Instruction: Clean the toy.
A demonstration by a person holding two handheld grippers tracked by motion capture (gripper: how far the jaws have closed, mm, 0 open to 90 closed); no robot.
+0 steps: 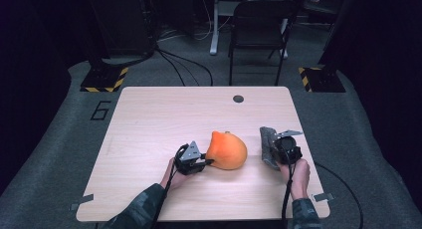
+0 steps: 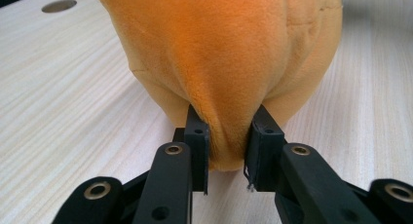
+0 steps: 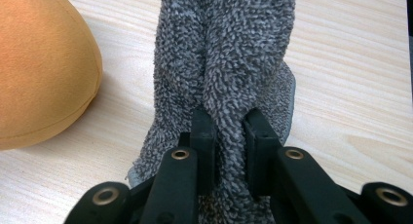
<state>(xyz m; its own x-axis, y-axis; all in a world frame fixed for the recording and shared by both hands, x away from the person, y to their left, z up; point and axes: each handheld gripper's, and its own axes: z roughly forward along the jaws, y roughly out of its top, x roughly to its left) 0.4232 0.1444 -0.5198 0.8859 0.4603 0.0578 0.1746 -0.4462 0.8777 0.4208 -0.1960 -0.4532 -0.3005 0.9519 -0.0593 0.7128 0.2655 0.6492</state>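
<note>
One orange plush [image 2: 224,53] and one grey cloth [image 3: 229,63], each pinched between fingers.

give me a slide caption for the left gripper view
Left tool pinching a fold of the orange plush on the wooden table.

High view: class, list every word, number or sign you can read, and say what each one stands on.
"6": on the grey floor mat, in dark strokes left of the table.
Yellow-and-black hazard stripes, no words: on the two black floor plates.
Nothing else is readable.
</note>
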